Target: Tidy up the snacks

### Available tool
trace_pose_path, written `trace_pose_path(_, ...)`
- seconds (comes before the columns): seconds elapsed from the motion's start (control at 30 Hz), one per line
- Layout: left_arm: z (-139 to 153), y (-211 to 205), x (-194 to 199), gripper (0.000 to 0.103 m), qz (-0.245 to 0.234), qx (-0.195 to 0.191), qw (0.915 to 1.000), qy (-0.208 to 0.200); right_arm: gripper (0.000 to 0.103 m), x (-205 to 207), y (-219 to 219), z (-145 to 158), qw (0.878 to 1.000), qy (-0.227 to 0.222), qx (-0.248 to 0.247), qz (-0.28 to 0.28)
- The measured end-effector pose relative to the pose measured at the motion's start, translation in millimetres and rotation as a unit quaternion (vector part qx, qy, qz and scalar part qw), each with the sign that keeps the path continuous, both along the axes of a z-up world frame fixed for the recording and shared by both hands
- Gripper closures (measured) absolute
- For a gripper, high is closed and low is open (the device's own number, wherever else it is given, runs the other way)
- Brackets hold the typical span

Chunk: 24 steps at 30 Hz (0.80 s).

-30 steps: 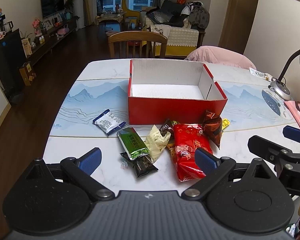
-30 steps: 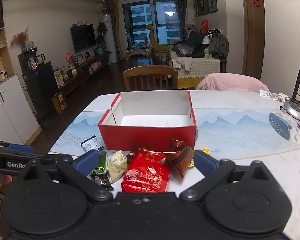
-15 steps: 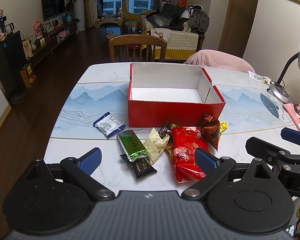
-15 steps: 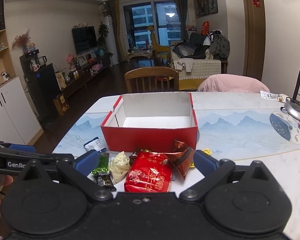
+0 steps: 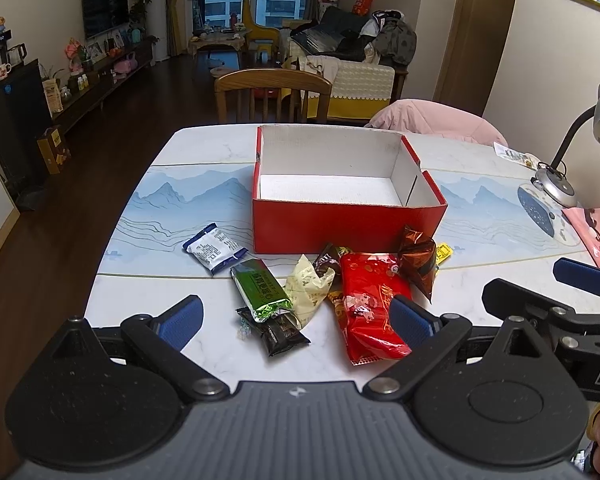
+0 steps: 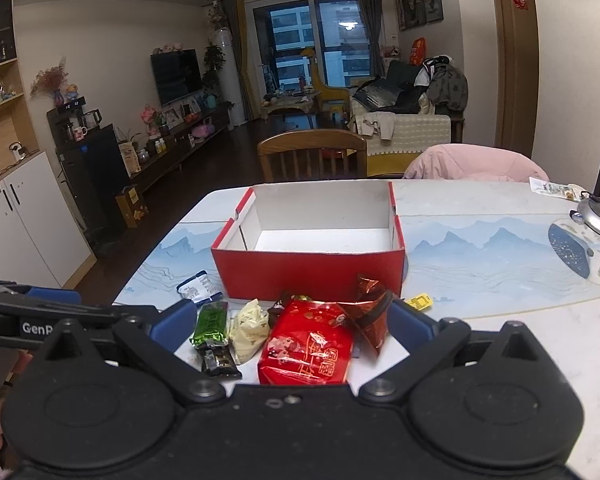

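Both tools hang over the near edge of the worktop [image 5: 500,280], fingers spread wide and holding nothing. The left tool [image 5: 296,316] has its blue pads either side of the snack pile; the right tool [image 6: 292,318] frames the same pile from a little further right.

The red box [image 5: 348,224] stands open in the middle of the worktop, white inside, with nothing in it. All the snacks lie loose in front of its near wall. A blue-and-white packet [image 5: 215,249] lies apart to the left. Then comes a green bar [image 5: 260,290] resting across a black bar [image 5: 282,330], with a cream wrapper [image 5: 308,290] touching the green one on its right. A big red bag [image 5: 374,304] lies just beside that, and a brown foil bag [image 5: 418,260] leans at its far right corner. A small yellow sweet [image 5: 443,252] sits just behind the foil bag, near the box corner.

Compared with a second ago, nothing on the worktop has shifted: every packet keeps its place. The views have changed slightly: the box and snacks sit lower in both views now, and more of the room shows, so both tools have drawn back or tipped up a touch. Their fingers are as wide apart as before.

A desk lamp [image 5: 560,188] stands at the right edge of the worktop.
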<state>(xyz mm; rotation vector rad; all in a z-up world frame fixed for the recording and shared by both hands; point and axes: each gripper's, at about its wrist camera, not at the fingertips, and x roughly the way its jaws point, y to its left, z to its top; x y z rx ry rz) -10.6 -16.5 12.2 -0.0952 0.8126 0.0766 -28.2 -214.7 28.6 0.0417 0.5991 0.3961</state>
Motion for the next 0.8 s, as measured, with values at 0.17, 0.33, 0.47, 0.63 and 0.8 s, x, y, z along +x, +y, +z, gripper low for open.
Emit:
trace_pose_path(0.17, 0.3, 1.2, -1.4, 0.003, 0.001, -0.003, 1.0000, -0.002, 0.001, 0.6, -0.7, 0.1, 1.000, 0.002, 0.000, 0.002)
trace_pose_path(0.33, -0.2, 1.6, -1.6, 0.003, 0.002, -0.005, 1.0000, -0.002, 0.001, 0.3, -1.7, 0.3, 1.000, -0.002, -0.006, -0.003)
trace_pose_path(0.47, -0.1, 1.5, -1.5, 0.003, 0.002, -0.005, 1.0000, -0.002, 0.001, 1.1, -0.3, -0.8, 1.000, 0.004, -0.005, -0.003)
trace_pose_path(0.63, -0.6, 1.8, -2.2, 0.003, 0.001, -0.005, 1.0000, -0.002, 0.002, -0.1, 1.0, 0.5, 1.000, -0.001, -0.005, 0.002)
trace_pose_path(0.8, -0.5, 1.8, -1.7, 0.003, 0.001, -0.006, 1.0000, -0.002, 0.002, -0.5, 1.2, 1.4, 1.000, -0.003, -0.003, 0.001)
